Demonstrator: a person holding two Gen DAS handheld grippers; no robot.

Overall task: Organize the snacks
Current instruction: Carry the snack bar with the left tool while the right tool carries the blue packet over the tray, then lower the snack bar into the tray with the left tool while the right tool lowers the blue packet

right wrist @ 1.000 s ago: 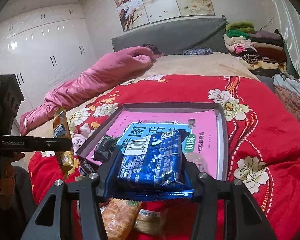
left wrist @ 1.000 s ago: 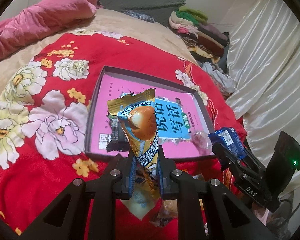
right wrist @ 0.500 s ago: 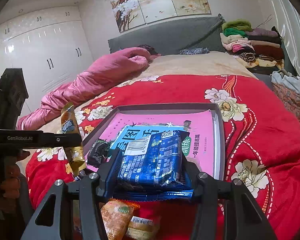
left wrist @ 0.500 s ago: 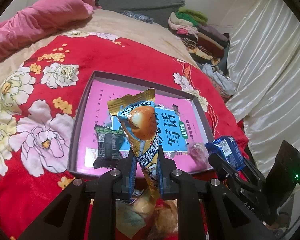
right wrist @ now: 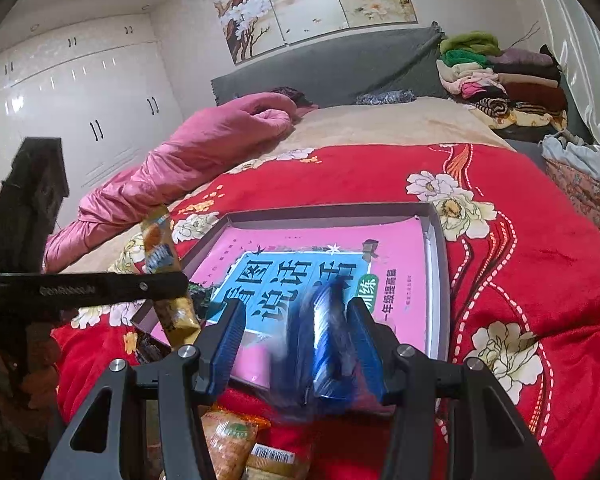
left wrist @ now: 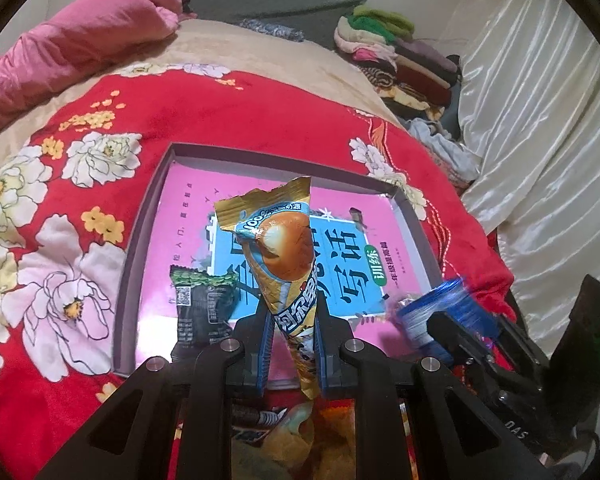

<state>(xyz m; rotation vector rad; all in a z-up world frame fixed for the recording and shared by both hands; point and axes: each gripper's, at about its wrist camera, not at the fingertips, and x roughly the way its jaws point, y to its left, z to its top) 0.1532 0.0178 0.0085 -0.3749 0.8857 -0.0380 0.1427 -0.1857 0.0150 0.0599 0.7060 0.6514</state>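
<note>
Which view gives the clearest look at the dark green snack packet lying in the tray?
The left wrist view: the dark green snack packet lies flat in the near left corner of the grey shallow tray, mostly unobstructed. In the right wrist view only a dark sliver shows, behind the left claw and its cone-shaped golden wrapper.

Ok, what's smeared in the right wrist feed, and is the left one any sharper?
Right wrist view: blue foil snack packet is motion-blurred between open jaws; the tray's pink book cover stays sharp. Left wrist view: gold cone-shaped snack wrapper is crisp in the shut gripper; the blue packet is smeared there too.
</note>
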